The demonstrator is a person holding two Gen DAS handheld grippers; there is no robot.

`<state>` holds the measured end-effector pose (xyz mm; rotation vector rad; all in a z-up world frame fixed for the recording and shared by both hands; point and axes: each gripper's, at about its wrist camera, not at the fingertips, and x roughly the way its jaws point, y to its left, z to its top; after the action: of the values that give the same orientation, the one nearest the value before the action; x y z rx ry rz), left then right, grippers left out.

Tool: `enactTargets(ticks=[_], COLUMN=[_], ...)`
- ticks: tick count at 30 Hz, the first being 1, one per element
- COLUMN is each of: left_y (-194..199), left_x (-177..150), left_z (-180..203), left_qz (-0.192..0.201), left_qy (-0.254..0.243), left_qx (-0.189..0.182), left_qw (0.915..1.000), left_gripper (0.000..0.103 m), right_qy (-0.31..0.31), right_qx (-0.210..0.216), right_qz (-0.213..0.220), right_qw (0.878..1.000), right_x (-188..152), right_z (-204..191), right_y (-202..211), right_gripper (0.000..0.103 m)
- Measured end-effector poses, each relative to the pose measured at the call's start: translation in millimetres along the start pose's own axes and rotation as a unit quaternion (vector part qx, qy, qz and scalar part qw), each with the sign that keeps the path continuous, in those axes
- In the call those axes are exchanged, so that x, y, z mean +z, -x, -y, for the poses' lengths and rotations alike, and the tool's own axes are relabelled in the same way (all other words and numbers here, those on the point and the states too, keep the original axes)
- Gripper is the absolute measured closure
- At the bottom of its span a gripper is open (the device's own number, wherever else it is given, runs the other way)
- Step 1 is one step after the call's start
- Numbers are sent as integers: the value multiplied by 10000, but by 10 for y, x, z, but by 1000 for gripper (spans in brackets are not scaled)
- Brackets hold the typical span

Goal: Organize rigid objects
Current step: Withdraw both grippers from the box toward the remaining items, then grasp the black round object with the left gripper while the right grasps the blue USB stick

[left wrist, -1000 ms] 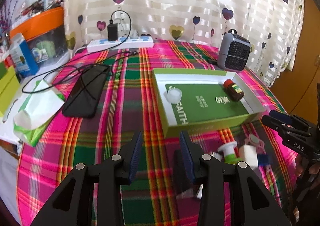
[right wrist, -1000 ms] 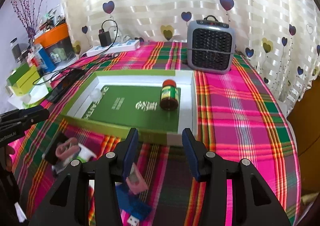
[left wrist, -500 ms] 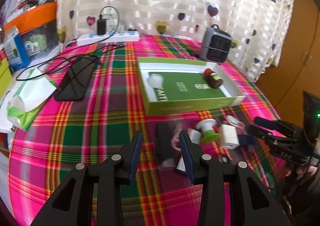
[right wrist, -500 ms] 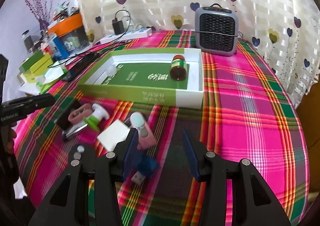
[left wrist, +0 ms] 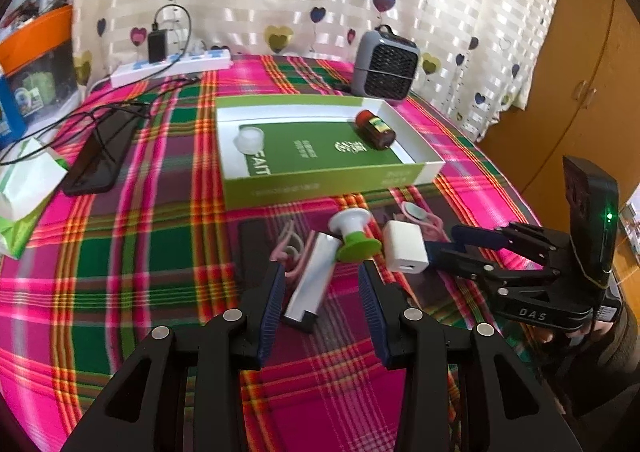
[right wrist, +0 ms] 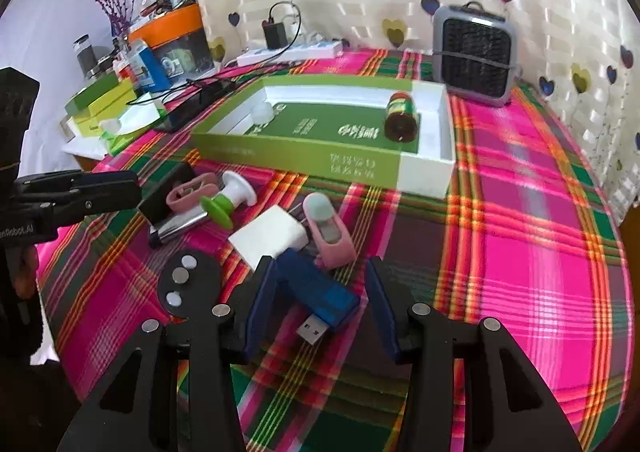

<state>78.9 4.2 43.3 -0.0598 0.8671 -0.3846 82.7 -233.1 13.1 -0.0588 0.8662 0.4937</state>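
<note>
A green and white box (left wrist: 320,180) (right wrist: 304,160) on the plaid table holds a brown bottle (left wrist: 376,129) (right wrist: 401,121) and a white cap (left wrist: 249,139) (right wrist: 262,113). In front of it lie a silver bar (left wrist: 312,284) (right wrist: 180,226), a green and white spool (left wrist: 352,232) (right wrist: 228,200), a white charger (left wrist: 404,248) (right wrist: 272,238), pink clips (right wrist: 328,232) (right wrist: 188,192) and a blue USB stick (right wrist: 320,298). My left gripper (left wrist: 322,288) is open, just above the silver bar. My right gripper (right wrist: 320,292) is open around the USB stick, also in the left wrist view (left wrist: 464,248).
A grey heater (left wrist: 384,68) (right wrist: 476,52) stands behind the box. A black phone (left wrist: 102,156), cables and a power strip (left wrist: 172,66) lie at the left. A tissue pack (left wrist: 24,188) and boxes (right wrist: 104,100) sit on the left edge. A wooden cabinet (left wrist: 580,64) stands at the right.
Both grippers have pulled back from the box toward the near edge and dropped over the loose items. The left now hovers at the silver bar, the right at the USB stick.
</note>
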Motion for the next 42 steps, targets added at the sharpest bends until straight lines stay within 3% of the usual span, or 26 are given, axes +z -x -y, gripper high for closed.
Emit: enactTargets(ticks=[10, 15, 30, 37, 42], left_y=[-67, -143, -333, -426, -465], left_x=[-30, -53, -130, -139, -134], left_z=[126, 238, 441, 455, 440], left_qz=[-157, -344, -696, -801, -795], left_qy=[-86, -221, -411, -371, -270], left_qx=[-198, -480, -506, -474, -467], left_qw=[9996, 9980, 9954, 9950, 9954], left_gripper=[66, 66, 65, 65, 65], right_qy=[390, 363, 394, 277, 189], right_qx=[37, 4, -142, -224, -179], right_qz=[-188, -304, -337, -299, -268], right_qw=[9991, 9989, 9986, 9989, 9993], right_x=[-78, -55, -9, -29, -53], right_z=[-119, -112, -87, -2, 32], right_y=[13, -63, -90, -51, -16], right_gripper=[56, 56, 57, 78, 80])
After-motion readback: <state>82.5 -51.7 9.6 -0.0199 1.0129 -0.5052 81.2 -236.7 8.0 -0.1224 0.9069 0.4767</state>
